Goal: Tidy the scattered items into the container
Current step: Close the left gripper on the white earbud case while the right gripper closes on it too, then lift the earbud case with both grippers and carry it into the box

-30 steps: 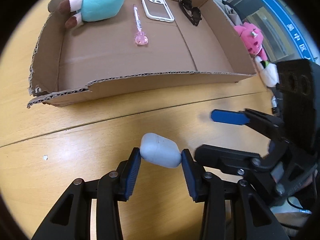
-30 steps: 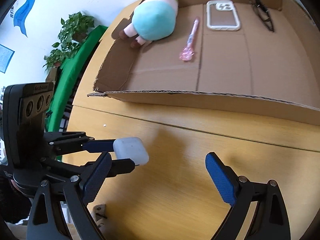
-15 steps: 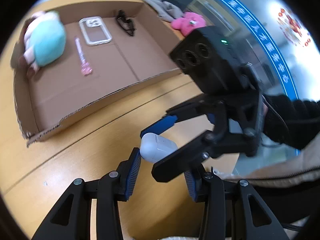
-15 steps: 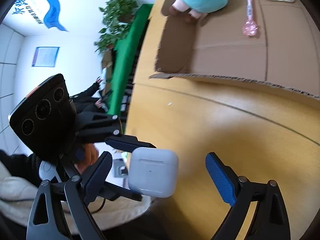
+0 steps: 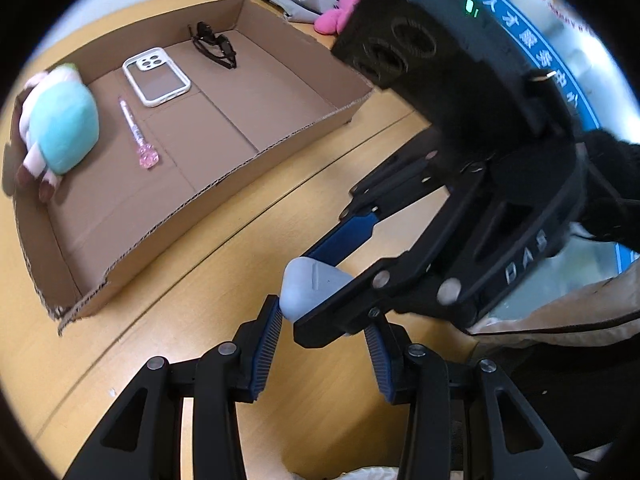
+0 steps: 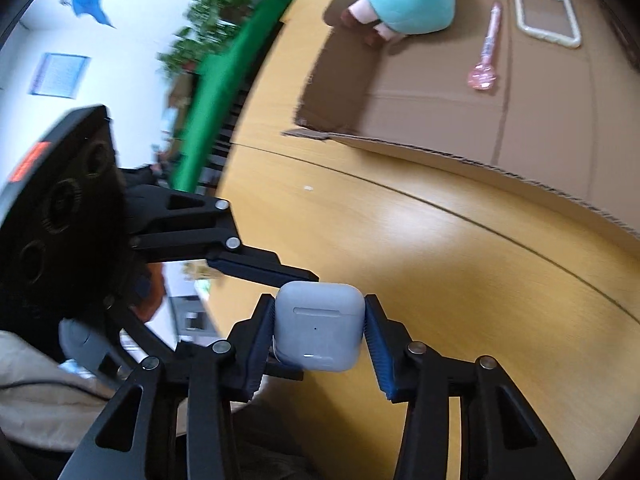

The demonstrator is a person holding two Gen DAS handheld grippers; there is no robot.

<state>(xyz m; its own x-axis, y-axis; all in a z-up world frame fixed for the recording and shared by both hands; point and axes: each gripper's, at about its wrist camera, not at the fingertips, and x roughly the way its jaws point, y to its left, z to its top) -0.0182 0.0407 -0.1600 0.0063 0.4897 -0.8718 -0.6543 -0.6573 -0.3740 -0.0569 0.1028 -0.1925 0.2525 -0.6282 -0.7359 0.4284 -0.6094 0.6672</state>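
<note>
A white earbuds case (image 6: 319,326) hangs above the wooden table, held between both grippers. My right gripper (image 6: 319,330) is shut on its two sides. My left gripper (image 5: 320,330) still has the case (image 5: 310,288) between its pads, with the left pad touching it; the right gripper's finger hides the other pad's contact. The cardboard tray (image 5: 200,196) lies beyond, and also shows in the right wrist view (image 6: 460,152).
In the tray lie a teal plush toy (image 5: 60,128), a pink pen (image 5: 138,136), a clear phone case (image 5: 156,76) and black sunglasses (image 5: 214,44). A pink plush (image 5: 332,20) and grey cloth lie past the tray. A green board (image 6: 224,96) stands left of the table.
The left gripper lifted the case off the table and turned toward the right gripper. The right gripper, open before, has closed on the case.
</note>
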